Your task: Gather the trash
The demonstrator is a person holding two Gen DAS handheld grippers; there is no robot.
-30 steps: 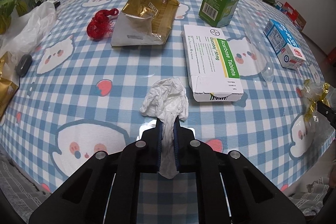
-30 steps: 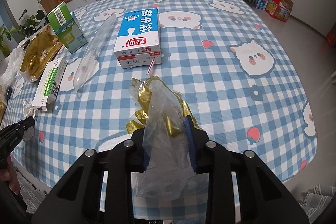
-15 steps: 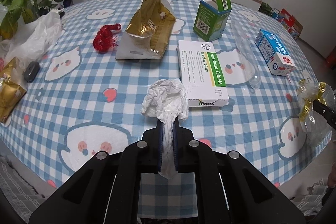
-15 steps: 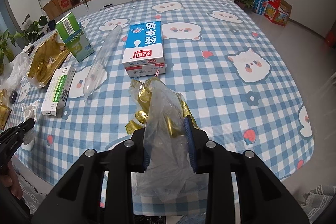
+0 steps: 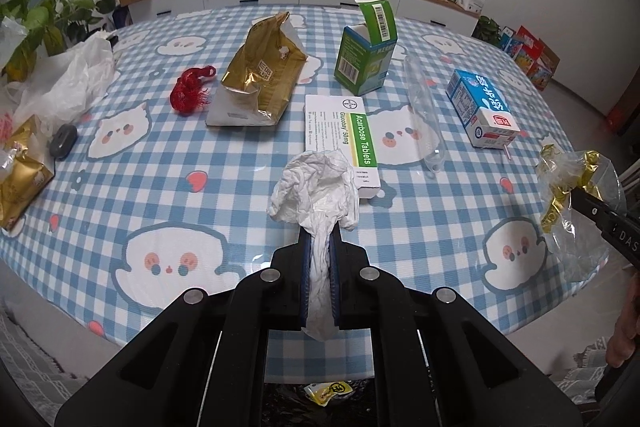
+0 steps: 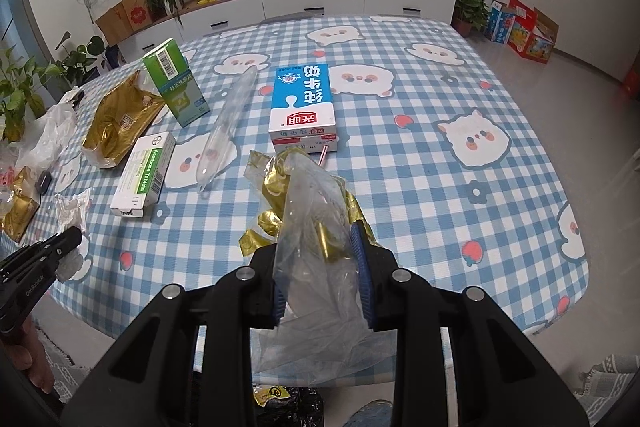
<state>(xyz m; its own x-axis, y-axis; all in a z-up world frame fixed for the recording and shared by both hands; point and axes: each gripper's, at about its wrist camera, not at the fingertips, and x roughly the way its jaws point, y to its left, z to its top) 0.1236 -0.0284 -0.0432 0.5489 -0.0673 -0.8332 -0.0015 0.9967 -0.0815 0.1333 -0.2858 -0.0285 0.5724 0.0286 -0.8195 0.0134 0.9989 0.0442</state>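
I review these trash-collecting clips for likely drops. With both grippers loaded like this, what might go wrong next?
The left gripper pinches only a narrow twist of the crumpled tissue, so the tissue may slip out. The right gripper holds a loose clear wrapper with gold foil; foil bits might shake free onto the table. The dark bag sits low under the table edge, so a release from up here may miss it.

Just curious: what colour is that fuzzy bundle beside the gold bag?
Red; the fuzzy bundle shows best in the left wrist view.
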